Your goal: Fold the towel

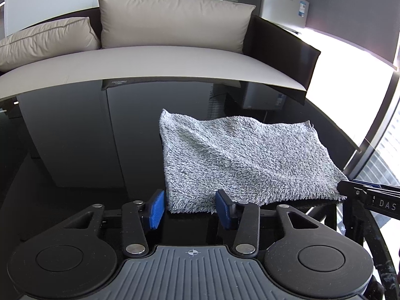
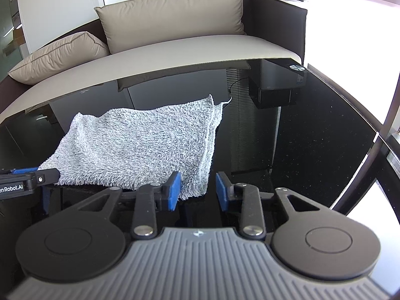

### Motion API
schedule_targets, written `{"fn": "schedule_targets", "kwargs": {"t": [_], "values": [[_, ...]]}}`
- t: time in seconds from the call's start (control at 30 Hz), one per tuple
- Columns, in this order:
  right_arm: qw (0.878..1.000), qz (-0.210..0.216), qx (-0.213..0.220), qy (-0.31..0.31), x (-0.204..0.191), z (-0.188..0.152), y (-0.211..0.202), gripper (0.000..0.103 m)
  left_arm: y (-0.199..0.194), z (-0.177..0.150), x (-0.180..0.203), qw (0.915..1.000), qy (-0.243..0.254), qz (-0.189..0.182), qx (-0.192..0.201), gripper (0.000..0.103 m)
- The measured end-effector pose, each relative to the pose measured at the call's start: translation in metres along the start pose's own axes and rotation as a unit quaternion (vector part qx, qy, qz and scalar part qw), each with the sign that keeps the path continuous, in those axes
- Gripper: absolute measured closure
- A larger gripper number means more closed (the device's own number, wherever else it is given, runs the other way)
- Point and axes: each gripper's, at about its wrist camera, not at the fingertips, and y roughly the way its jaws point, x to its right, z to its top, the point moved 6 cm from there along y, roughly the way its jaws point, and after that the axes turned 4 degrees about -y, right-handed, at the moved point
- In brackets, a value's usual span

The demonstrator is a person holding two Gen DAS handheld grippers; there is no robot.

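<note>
We judge the job partly done: the fluffy grey terry towel (image 1: 240,160) lies on the glossy black glass table (image 1: 75,150) already doubled, for along its right side in the right wrist view we see two layers stacked edge on edge, and its surface still carries soft ridges and a lifted far edge. What is left, as we read it, is at least one more fold and a smoothing — though how small the finished bundle should be we cannot tell. Our left gripper (image 1: 190,206) sits low at the towel's near left corner, its blue-padded fingers (image 1: 157,206) spread wide with the corner lying between them, not pinched; it holds nothing. Our right gripper (image 2: 197,191) is likewise spread wide at the near right corner, the left pad just beside the towel's fringe and the right pad over bare table, and it grips nothing either. Each gripper shows at the edge of the other's view, level with the near hem. Behind the table stands a dark sofa with beige cushions (image 2: 172,17), well apart from the work.
</note>
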Motion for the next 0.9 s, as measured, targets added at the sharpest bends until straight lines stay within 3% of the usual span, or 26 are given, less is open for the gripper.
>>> {"fn": "schedule_targets", "kwargs": {"t": [0.17, 0.27, 0.9], "values": [[1.000, 0.006, -0.003, 0.009, 0.003, -0.001, -0.001, 0.095, -0.003, -0.003, 0.005, 1.0000, 0.004, -0.006, -0.003, 0.090], [1.000, 0.009, -0.005, 0.014, 0.004, -0.001, -0.002, 0.097, -0.005, -0.005, 0.008, 0.9999, 0.008, -0.007, -0.003, 0.093], [0.998, -0.009, 0.003, 0.055, 0.024, -0.002, -0.012, 0.098, -0.022, -0.017, 0.024, 0.9999, 0.003, -0.014, -0.005, 0.093]]}}
